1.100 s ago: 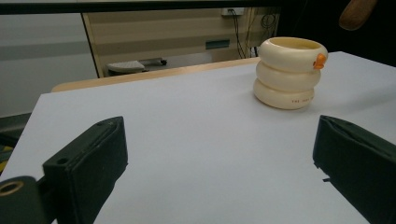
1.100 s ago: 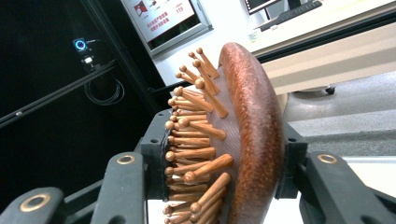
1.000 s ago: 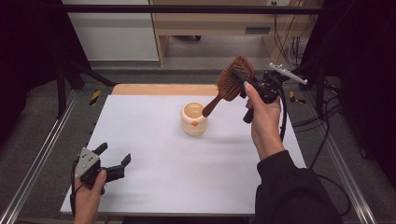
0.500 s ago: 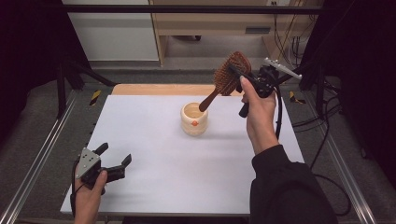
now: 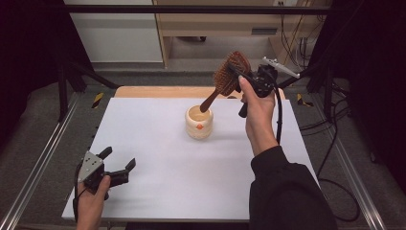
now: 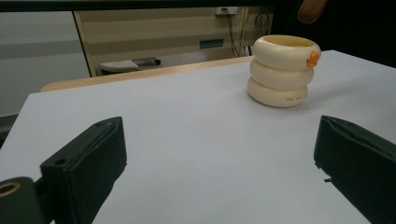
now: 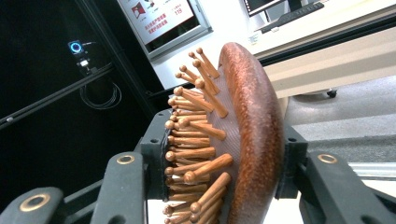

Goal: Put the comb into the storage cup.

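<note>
A cream cup shaped like stacked rings stands near the middle of the white table; the left gripper view shows it at the upper right with a small orange mark on its side. My right gripper is raised above and right of the cup, shut on the head of a wooden hairbrush, whose handle slants down toward the cup's mouth. In the right gripper view the brush head sits between the jaws with its wooden pins pointing left. My left gripper rests open at the table's front left corner.
A wooden board edge runs along the table's far side. Metal frame rails flank the table. Cables trail on the floor at the right. A pale cabinet stands behind.
The right gripper has shifted slightly left with the hairbrush, bringing the handle tip closer over the cup. The left gripper has stayed put.
</note>
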Tool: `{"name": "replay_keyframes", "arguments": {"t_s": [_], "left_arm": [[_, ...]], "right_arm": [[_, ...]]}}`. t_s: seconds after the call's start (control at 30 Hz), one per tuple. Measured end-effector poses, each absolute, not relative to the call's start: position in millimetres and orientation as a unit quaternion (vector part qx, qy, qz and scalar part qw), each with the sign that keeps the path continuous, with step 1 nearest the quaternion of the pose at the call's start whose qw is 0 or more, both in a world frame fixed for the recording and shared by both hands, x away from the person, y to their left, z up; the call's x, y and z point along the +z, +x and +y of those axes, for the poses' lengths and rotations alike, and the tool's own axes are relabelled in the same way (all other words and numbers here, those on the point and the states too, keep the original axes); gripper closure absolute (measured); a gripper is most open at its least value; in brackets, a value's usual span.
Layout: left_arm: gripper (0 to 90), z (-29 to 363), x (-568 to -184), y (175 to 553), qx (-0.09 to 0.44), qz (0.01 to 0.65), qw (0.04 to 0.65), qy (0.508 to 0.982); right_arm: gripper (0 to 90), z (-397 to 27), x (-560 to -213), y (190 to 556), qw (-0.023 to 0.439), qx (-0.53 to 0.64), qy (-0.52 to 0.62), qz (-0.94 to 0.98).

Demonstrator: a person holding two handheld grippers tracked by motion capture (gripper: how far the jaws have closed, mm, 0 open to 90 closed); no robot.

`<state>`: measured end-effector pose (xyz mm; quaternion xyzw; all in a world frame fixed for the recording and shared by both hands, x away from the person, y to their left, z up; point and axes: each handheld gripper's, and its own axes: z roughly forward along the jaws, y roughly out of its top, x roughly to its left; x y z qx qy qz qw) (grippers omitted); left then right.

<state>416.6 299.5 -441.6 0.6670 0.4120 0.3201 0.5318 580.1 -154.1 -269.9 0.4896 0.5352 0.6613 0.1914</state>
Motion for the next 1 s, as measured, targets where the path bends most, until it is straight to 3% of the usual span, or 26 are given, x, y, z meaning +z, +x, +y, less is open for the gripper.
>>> {"name": "replay_keyframes", "arguments": {"t_s": [1.0], "left_arm": [[2.9, 300.8, -444.2, 418.1, 0.323, 0.411, 0.538, 0.662]], "right_arm": [[51.2, -138.5, -267.7, 585.7, 0.208, 0.653, 0.474, 0.553]]}}
